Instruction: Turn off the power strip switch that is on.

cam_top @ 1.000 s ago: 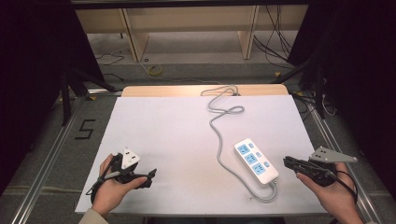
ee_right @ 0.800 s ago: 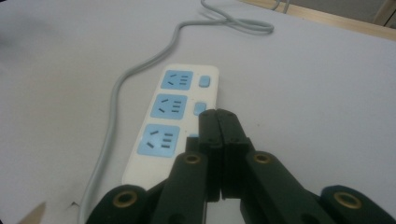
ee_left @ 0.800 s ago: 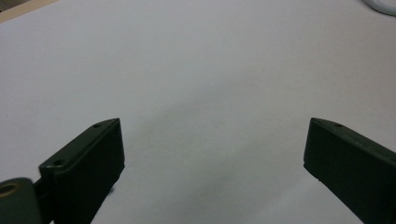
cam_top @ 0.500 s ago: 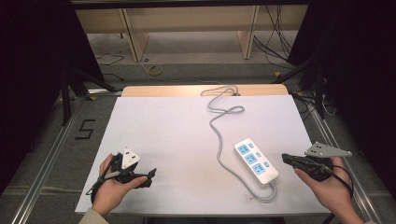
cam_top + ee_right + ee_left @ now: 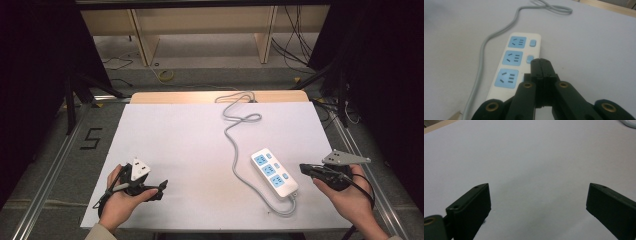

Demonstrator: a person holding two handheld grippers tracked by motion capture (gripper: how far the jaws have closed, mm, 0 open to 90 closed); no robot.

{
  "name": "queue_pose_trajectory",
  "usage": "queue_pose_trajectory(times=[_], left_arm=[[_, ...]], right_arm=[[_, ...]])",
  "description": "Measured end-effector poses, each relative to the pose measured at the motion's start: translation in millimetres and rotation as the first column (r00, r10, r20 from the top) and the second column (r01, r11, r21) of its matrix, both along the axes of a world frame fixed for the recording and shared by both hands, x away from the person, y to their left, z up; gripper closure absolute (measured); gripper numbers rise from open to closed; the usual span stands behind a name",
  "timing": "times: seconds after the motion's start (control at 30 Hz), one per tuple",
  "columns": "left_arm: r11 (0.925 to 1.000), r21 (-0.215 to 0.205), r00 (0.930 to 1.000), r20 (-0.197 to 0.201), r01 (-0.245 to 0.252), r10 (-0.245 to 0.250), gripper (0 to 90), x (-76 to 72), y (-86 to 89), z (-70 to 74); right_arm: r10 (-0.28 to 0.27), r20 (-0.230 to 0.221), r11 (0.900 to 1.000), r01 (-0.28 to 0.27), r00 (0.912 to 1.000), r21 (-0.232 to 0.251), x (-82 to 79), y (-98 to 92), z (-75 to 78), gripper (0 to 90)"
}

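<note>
Right hand-held gripper (image 5: 541,65) jaws pressed together beside power strip (image 5: 515,63) switches.

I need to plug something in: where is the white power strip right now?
In the high view, the white power strip with blue sockets lies on the white table's right side, just left of the shut right gripper.

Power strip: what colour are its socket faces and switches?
Light blue on the white power strip; clearest in the right gripper view.
</note>
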State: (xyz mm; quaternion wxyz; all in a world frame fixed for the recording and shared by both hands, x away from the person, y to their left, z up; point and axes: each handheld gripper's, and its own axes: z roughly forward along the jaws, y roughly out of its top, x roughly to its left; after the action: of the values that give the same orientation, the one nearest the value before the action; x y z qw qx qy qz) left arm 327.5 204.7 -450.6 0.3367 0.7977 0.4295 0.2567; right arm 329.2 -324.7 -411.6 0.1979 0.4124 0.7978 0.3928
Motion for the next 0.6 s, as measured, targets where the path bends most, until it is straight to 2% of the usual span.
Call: queue_pose_trajectory(times=[0.6], left_arm=[[1.0,0.007,0.9999,0.009,-0.005,0.004,8.3,0.8,-1.6,0.2]], right_arm=[[0.006,-0.05,1.0,-0.006,0.9987,-0.01,12.8,6.9,-1.4,90.0]])
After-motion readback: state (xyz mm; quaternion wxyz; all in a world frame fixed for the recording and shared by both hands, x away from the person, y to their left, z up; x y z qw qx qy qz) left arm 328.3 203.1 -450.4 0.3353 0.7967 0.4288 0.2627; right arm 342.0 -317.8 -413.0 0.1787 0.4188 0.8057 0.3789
